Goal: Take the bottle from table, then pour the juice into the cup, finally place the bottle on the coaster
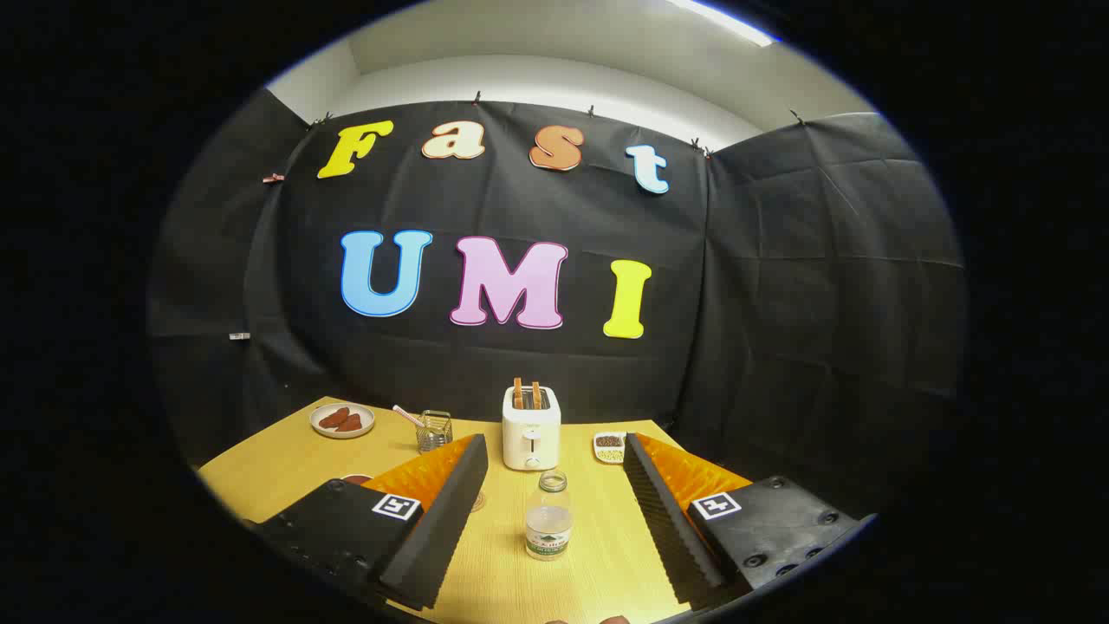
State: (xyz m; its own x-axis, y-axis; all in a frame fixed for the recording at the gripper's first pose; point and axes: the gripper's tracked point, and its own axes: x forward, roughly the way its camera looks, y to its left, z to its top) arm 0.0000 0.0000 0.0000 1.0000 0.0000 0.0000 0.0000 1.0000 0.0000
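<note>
Small clear bottle (548, 518) stands uncapped between the wide-open fingers (554, 498); likely light, slick, squashable, so grip its labelled middle gently.

Clear glossy plastic bottle (548, 520) on matt wood-grain table (286, 472); behind the bottle, smooth white plastic toaster (531, 429); ribbed finger pads (663, 511) spread wide apart.
</note>
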